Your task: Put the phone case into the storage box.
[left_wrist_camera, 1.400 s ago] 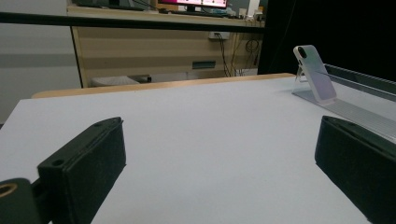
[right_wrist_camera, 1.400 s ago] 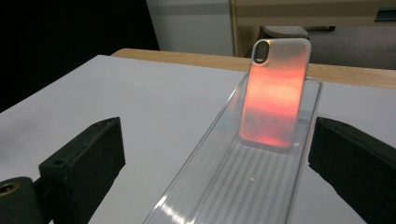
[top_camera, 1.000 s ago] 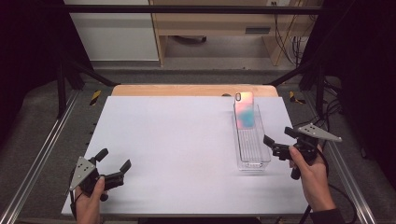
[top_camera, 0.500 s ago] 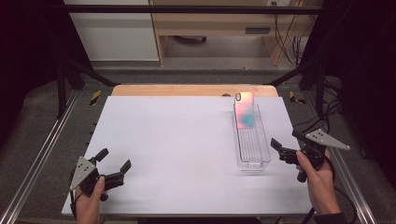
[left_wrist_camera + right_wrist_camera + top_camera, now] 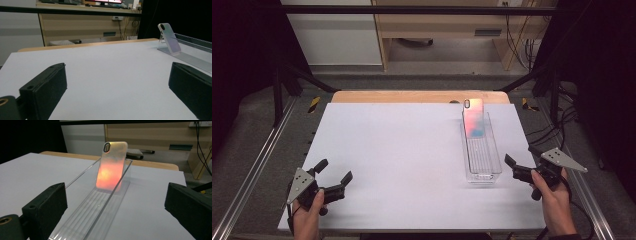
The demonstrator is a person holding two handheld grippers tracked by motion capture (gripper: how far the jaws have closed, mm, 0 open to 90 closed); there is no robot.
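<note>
A phone case (image 5: pixel 473 117) with a pink-orange shimmer leans upright at the far end of a long clear plastic tray (image 5: pixel 482 155) on the right of the white table (image 5: pixel 402 150). In the right gripper view the phone case (image 5: pixel 111 167) glows orange and the tray (image 5: pixel 100 212) runs between the jaws toward it. My right gripper (image 5: pixel 523 162) is open, just right of the tray's near end, holding nothing. My left gripper (image 5: pixel 333 171) is open near the front left corner, empty. The left gripper view has the case (image 5: pixel 169 38) far off at right.
A wooden strip (image 5: pixel 412 96) edges the table's far side. Metal frame rails (image 5: pixel 252 170) run along both sides, with cables (image 5: pixel 557 130) on the floor at right. A cabinet (image 5: pixel 437 30) stands behind the table.
My right gripper has drawn back to the right and toward the person, away from the tray's near end. The left gripper has stayed put.
</note>
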